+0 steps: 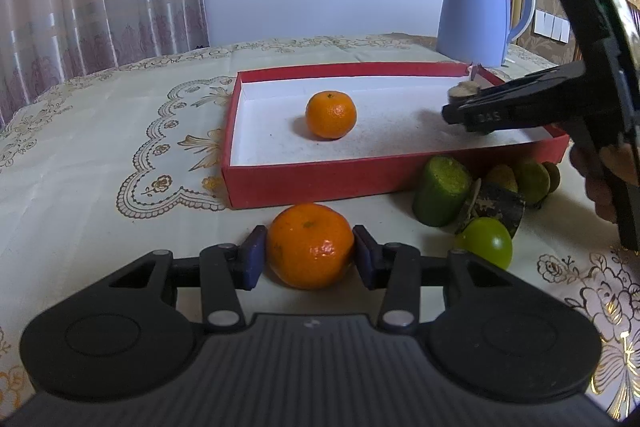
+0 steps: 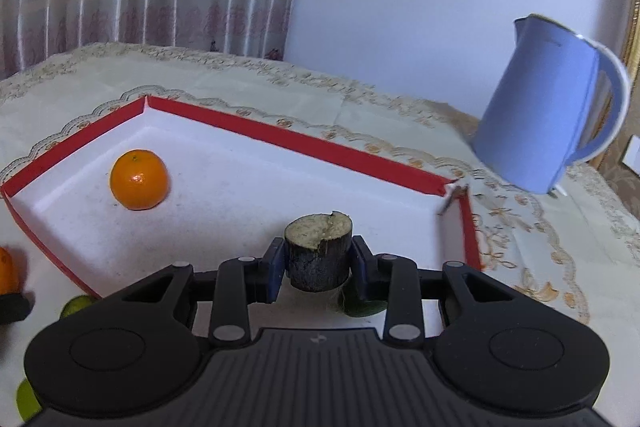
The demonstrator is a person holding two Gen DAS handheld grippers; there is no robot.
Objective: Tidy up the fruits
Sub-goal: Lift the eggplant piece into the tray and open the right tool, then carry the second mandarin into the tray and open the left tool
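Orange (image 1: 310,247) pinched in left gripper (image 1: 310,257) jaws, on tabletop (image 1: 100,147) before red box (image 1: 320,179). Right gripper (image 2: 318,267) jaws pinch dark stump piece (image 2: 318,255) above box. Only left view shows green fruit (image 1: 486,243) outside.

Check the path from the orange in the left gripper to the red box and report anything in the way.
Only the red box's near wall lies between the held orange, gripped by the left gripper, and the box floor; it must be lifted over. Beyond, another orange sits mid-box with bare floor around it.

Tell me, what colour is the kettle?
Light blue kettle, white-trimmed handle; clearest in the left wrist view.
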